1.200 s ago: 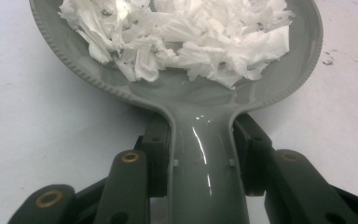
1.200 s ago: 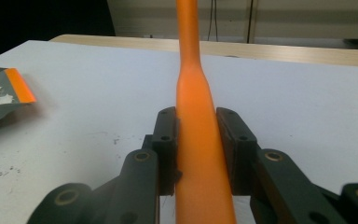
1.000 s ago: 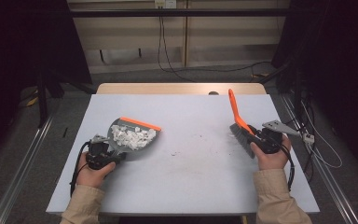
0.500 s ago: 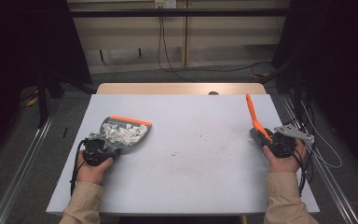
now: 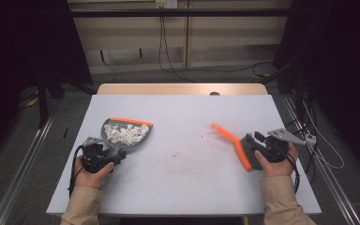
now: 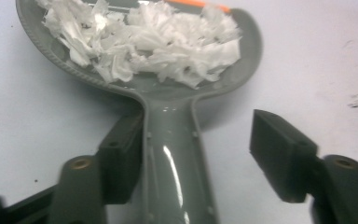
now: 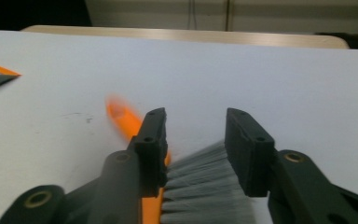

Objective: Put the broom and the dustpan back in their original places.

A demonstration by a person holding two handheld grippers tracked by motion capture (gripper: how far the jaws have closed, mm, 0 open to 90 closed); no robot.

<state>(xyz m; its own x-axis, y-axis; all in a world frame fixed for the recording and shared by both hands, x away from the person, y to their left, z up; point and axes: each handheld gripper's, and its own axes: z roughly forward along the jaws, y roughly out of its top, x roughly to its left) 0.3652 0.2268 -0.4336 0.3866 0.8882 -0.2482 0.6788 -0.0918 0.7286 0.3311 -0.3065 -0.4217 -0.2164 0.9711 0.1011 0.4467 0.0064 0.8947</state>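
Observation:
A grey dustpan [image 5: 122, 140] with an orange lip lies flat on the white table [image 5: 183, 187], holding a heap of white paper shreds [image 5: 125, 134] [image 6: 154, 42]. My left gripper [image 5: 108, 151] [image 6: 198, 135] has just been opening. The dustpan's handle [image 6: 172, 158] lies between the jaws, the left pad beside it and the right pad well clear. At the right, my right gripper [image 5: 254, 144] [image 7: 196, 126] has also just been opening. The orange brush [image 5: 236, 145] tips over toward the table, its handle blurred. Its grey bristles [image 7: 205, 191] sit loosely between the jaws.
Small dark specks [image 5: 176, 153] mark the table's middle. A wooden table edge [image 5: 183, 89] adjoins the far side. Cables [image 5: 323, 154] trail off the right edge, and metal rails run along the floor on both sides.
The brush stood upright in the right gripper and has tipped down to the left. Both grippers' jaws have spread. The dustpan has stayed at the left.

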